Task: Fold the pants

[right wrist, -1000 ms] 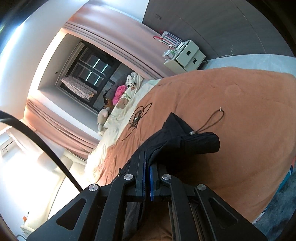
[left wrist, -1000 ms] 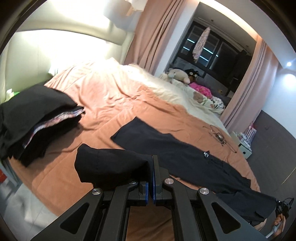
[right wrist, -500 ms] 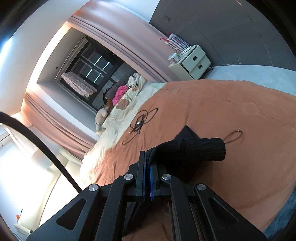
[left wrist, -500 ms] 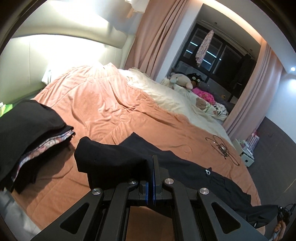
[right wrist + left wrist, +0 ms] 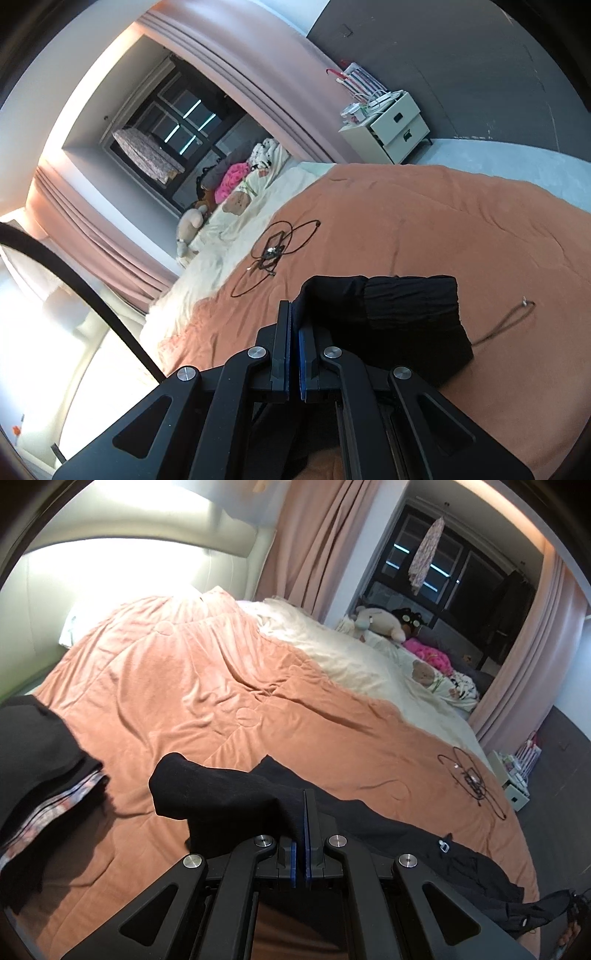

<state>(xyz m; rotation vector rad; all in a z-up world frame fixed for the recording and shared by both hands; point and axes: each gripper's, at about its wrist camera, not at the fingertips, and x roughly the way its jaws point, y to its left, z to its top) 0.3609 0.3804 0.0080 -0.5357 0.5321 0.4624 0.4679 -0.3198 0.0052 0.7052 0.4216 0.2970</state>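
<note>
Black pants [image 5: 369,819] lie stretched across the orange blanket [image 5: 207,686] on the bed. My left gripper [image 5: 303,805] is shut on one end of the pants, and a fold of black cloth [image 5: 207,794] hangs over its left finger. My right gripper [image 5: 294,317] is shut on the other end, the gathered waistband [image 5: 410,302], held above the blanket. A drawstring [image 5: 506,321] trails from it onto the blanket.
A stack of folded dark clothes [image 5: 33,768] sits at the left bed edge. A tangled black cable [image 5: 469,775] lies on the blanket, also in the right wrist view [image 5: 277,251]. Stuffed toys [image 5: 380,620] lie on the cream sheet. A white nightstand [image 5: 391,125] stands beside the bed.
Both grippers have lifted and moved forward over the bed with the pants' ends in them. The clothes stack has slid toward the left edge of the left view.
</note>
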